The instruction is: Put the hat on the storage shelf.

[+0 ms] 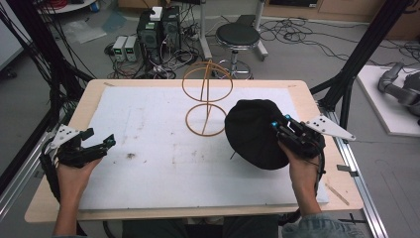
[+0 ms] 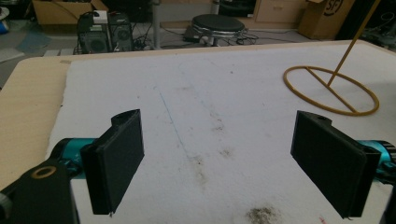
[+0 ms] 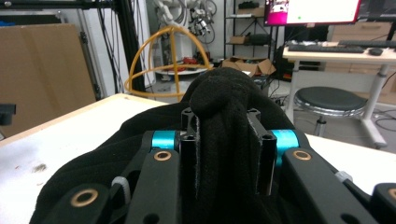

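wire stand (image 1: 207, 99) mat (image 1: 148, 163) centre-rear | hat (image 1: 250, 131) right of stand | stool (image 1: 237, 37) behind table (image 1: 54, 198)

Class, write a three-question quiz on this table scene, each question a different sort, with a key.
1. True or false: the left tongs are shut on the black hat.
2. Which tongs grip the hat? A. left B. right C. neither
3. Fill in: the yellow wire stand sits on the white ____.

Key: 1 false, they are open and hold nothing; 2 B; 3 mat.
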Action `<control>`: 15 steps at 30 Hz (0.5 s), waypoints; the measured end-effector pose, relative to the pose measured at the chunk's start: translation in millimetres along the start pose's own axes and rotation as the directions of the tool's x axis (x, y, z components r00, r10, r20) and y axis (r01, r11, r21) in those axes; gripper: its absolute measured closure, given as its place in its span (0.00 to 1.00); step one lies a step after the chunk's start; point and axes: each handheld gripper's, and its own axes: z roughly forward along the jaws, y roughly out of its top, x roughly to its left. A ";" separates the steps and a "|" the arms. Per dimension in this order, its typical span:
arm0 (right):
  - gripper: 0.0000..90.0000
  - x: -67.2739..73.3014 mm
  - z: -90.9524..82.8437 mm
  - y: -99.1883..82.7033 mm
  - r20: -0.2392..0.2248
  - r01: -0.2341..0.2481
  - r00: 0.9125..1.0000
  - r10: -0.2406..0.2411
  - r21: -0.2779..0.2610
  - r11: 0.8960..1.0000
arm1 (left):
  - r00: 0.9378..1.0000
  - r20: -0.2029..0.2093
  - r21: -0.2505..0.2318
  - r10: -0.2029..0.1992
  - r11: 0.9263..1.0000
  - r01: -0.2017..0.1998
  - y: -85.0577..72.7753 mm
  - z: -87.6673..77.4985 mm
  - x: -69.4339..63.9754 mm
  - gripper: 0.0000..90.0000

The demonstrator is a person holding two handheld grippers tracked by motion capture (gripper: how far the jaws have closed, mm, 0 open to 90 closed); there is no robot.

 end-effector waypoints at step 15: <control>0.80 -9.0 -2.1 39.3 0.025 0.017 1.000 -0.015 -0.070 0.997 | 1.000 -0.001 0.006 0.001 1.000 -0.001 -0.2 1.4 -0.7 0.19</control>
